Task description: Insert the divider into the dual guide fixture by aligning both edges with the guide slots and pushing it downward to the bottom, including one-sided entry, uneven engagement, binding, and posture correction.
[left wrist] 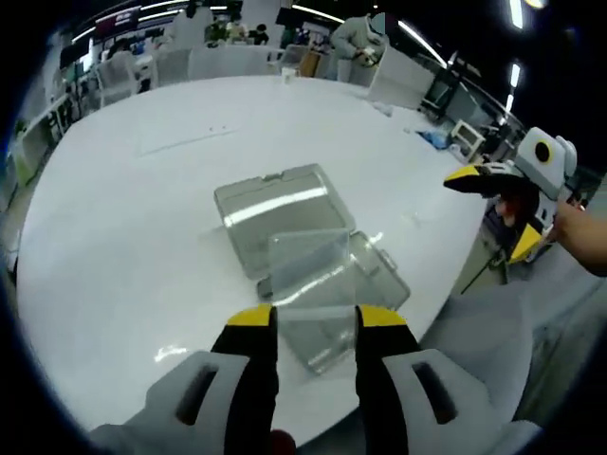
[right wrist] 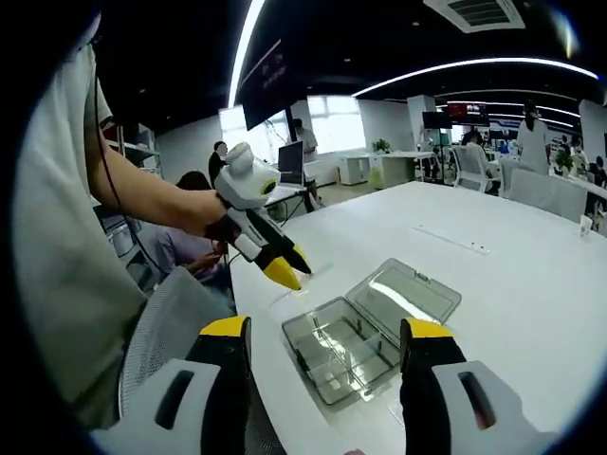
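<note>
A clear plastic box lies open on the white table (left wrist: pixel 142 237). Its lid (left wrist: pixel 280 209) is flat at the far side, and its base tray (left wrist: pixel 379 280) sits close to the near edge. My left gripper (left wrist: pixel 318 318) hovers just above the tray's near corner. Its jaws are narrowed on a clear divider sheet (left wrist: pixel 311 265) that stands up ahead of the tips. The right gripper (left wrist: pixel 493 210) hangs off the table's right edge with its jaws wide apart. In the right gripper view, the tray (right wrist: pixel 341 351) and lid (right wrist: pixel 408 289) lie ahead of my open right gripper (right wrist: pixel 327 332). The left gripper (right wrist: pixel 289 265) is beside the tray.
The table edge (left wrist: pixel 446 303) curves close to the tray, with a grey chair (right wrist: pixel 171 322) below it. A person's arm (right wrist: pixel 152 194) carries the left gripper. Chairs (left wrist: pixel 218 62) and people sit at the far side, with desks beyond.
</note>
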Tool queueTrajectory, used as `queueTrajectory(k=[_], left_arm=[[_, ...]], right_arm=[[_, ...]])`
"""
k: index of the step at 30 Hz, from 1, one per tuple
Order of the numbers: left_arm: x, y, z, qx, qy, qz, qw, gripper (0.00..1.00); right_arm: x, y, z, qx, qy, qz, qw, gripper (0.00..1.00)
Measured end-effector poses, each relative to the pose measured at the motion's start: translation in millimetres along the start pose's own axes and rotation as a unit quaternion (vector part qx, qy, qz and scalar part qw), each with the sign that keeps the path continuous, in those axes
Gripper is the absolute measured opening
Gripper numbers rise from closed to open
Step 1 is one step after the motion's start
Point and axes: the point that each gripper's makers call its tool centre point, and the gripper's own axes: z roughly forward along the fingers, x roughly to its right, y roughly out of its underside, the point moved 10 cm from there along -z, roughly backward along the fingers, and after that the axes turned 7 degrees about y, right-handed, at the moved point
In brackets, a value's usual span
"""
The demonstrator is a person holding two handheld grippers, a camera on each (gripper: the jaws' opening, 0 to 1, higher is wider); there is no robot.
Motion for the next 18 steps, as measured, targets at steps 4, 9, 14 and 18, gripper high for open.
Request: queueTrajectory(k=[4,9,14,18], left_arm=[[4.3,-1.6,0.1,0.011,0.02,-0.002,0.9997,0.28],[7.3,-3.4,0.8,0.02,0.037,-0.002,0.9991,0.28],[14.4,-7.7,0.1,0.037,0.066,-0.004,0.9971,0.28],[18.6,-10.4,0.1,0.046,0.085,0.001,0.9953,0.28]], right_arm=[[0.9,-2.1,0.8,0.005,-0.004,0.006,1.0,0.61],[3.0,-5.6,1.7,0.013,-0.009,0.016,0.9998,0.6],[3.7,-11.4,2.4,0.023,-0.021,0.025,0.9992,0.6],[4.0,-16.5,3.6,0.029,-0.029,0.028,0.9988,0.6]])
